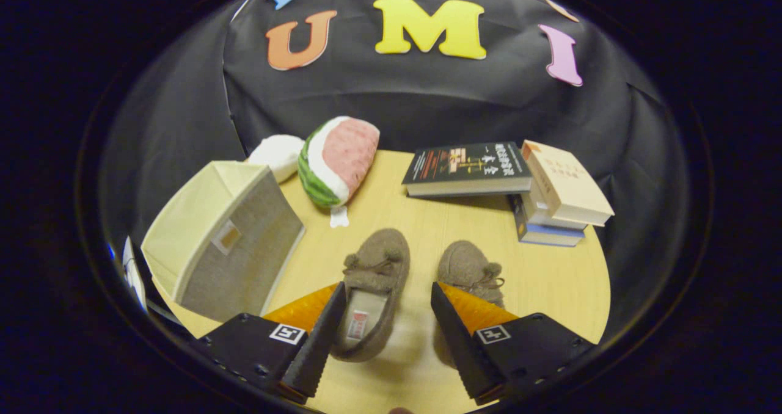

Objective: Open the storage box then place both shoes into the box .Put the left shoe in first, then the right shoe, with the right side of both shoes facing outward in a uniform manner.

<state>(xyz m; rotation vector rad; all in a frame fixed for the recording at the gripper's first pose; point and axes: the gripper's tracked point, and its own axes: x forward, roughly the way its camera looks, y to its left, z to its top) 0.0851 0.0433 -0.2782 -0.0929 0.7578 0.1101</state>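
The gripper (383, 334) is held above the pale wooden tabletop (550, 279) and tilted down toward it, with its two fingers spread wide apart and nothing clasped between them. The heel and open mouth of a brown fuzzy slipper with a small bow (371, 292) are seen in the gap between the fingers, close against the left finger, while its toe reaches forward beyond the fingertips; whether the finger touches it cannot be told. A second brown fuzzy slipper (469, 270) is found just ahead of the right finger, partly covered by that finger, and is set beside the first with a strip of bare table between them. To the left of the fingers a cream fabric storage box with a grey woven panel (223, 237) is seen standing tilted in the view. Beyond the box, a white plush item (278, 154) and a watermelon-slice plush cushion (339, 160) are placed near the booth wall. Farther right, beyond the slippers, a stack of books (537, 188) is laid, a dark-covered one leaning across the others.
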